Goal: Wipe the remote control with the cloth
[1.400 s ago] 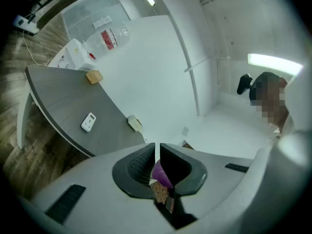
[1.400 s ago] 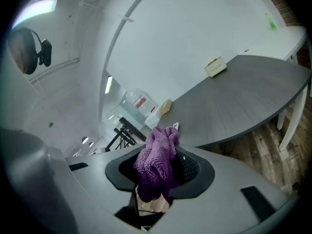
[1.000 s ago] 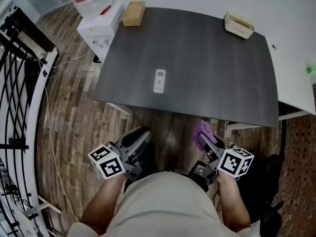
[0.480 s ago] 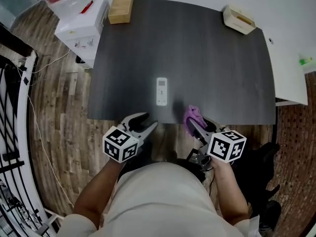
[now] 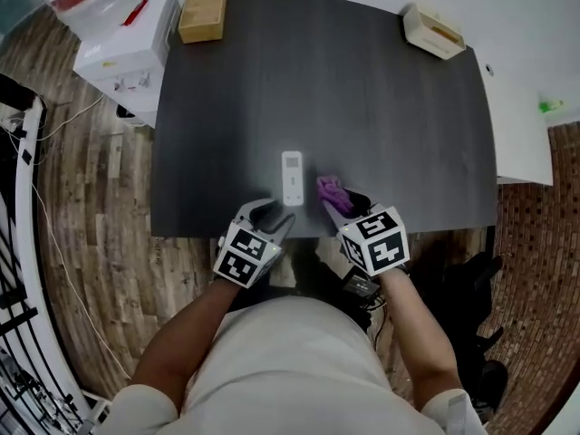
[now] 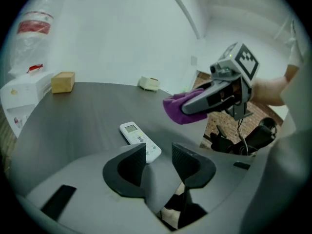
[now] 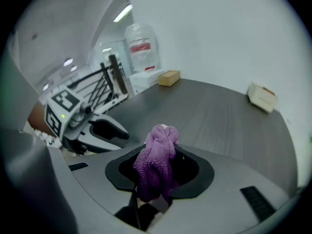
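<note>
A: Remote control (image 5: 292,178) noted lying flat on the bench (image 5: 390,107), lower centre of the head view, near the front edge.

B: Cloth (image 5: 330,188) is pinched in the right tool (image 5: 341,198), just right of it and bunched forward for wiping. Left tool (image 5: 275,214): jaws have just been opening, moderately apart, nothing between them. It is probably meant to steady the remote.

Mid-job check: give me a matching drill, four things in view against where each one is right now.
Things:
1. remote control
2. cloth
3. wooden box
4. beige tray

Places:
A. far right corner of the table
B. clamped in the right gripper
C. far left corner of the table
D. lying flat near the table's front edge

Pairs: 1-D; 2-B; 3-C; 4-A
</note>
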`<move>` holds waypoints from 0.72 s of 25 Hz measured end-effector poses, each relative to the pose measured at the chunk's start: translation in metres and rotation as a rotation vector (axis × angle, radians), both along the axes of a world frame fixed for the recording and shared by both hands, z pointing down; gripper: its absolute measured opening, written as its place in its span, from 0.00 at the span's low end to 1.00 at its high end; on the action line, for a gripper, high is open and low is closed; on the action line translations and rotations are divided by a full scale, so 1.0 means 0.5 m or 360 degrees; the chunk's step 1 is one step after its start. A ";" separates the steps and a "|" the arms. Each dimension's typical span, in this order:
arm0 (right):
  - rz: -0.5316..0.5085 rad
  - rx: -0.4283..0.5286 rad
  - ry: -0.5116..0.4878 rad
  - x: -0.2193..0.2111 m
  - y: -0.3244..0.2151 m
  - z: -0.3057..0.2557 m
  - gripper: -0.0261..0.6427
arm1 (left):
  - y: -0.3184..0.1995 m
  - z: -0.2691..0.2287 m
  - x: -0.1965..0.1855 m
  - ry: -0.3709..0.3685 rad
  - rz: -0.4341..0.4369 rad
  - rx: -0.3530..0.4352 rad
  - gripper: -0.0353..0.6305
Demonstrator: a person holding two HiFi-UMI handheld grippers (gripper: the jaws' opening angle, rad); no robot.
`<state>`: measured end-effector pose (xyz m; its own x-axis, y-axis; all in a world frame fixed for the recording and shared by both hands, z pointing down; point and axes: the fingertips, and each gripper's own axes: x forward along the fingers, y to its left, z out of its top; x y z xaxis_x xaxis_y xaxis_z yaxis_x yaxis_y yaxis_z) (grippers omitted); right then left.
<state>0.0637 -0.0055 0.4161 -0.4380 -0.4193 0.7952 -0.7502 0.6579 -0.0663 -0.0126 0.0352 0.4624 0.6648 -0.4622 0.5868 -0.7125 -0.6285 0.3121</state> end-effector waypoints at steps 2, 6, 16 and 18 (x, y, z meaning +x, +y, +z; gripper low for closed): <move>-0.0241 0.0100 0.0209 -0.015 -0.025 0.024 0.23 | -0.015 0.010 0.020 -0.0088 0.0056 0.0070 0.30; -0.0701 0.0274 0.0489 -0.059 -0.070 0.062 0.23 | -0.045 0.026 0.041 -0.0276 0.0173 0.0219 0.19; -0.1258 0.0445 0.0703 -0.130 -0.106 0.116 0.23 | -0.055 0.067 0.050 -0.0469 0.0450 0.0287 0.18; -0.1324 0.0468 0.0726 -0.140 -0.104 0.123 0.23 | -0.058 0.068 0.048 -0.0470 0.0455 0.0294 0.17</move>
